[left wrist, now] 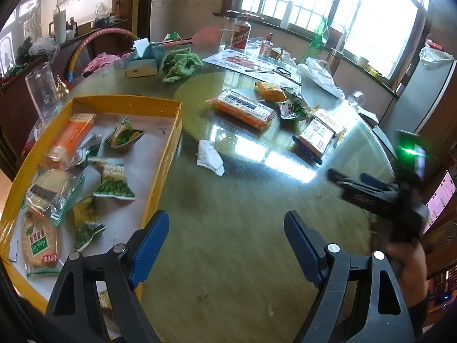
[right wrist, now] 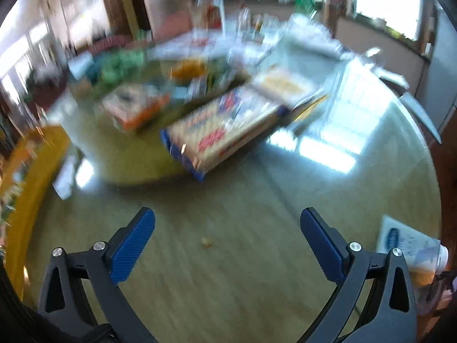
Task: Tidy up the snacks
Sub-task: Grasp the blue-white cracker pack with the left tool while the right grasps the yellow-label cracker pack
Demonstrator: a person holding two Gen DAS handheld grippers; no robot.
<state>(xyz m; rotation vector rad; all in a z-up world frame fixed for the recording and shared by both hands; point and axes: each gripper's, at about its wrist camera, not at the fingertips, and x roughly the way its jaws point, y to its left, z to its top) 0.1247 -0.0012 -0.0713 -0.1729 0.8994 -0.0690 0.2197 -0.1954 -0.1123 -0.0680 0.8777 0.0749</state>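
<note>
A yellow tray (left wrist: pixel 160 105) on the left of the glass table holds several snack packets, among them an orange cracker pack (left wrist: pixel 71 137) and green pea bags (left wrist: pixel 114 180). More snacks lie mid-table: an orange biscuit pack (left wrist: pixel 242 108), a blue-edged pack (left wrist: pixel 315 137) and a small orange bag (left wrist: pixel 270 90). My left gripper (left wrist: pixel 227 225) is open and empty beside the tray's near corner. My right gripper (right wrist: pixel 228 225) is open and empty above the table, facing the blue-edged pack (right wrist: pixel 222 131); it also shows in the left wrist view (left wrist: pixel 357 184). The right wrist view is blurred.
A crumpled white tissue (left wrist: pixel 210 157) lies right of the tray. A tissue box (left wrist: pixel 141 63), a green cloth (left wrist: pixel 180 64), bottles (left wrist: pixel 240 35), papers and a white plastic bag (left wrist: pixel 320 75) crowd the far side. A white container (right wrist: pixel 411 245) lies at the near right edge.
</note>
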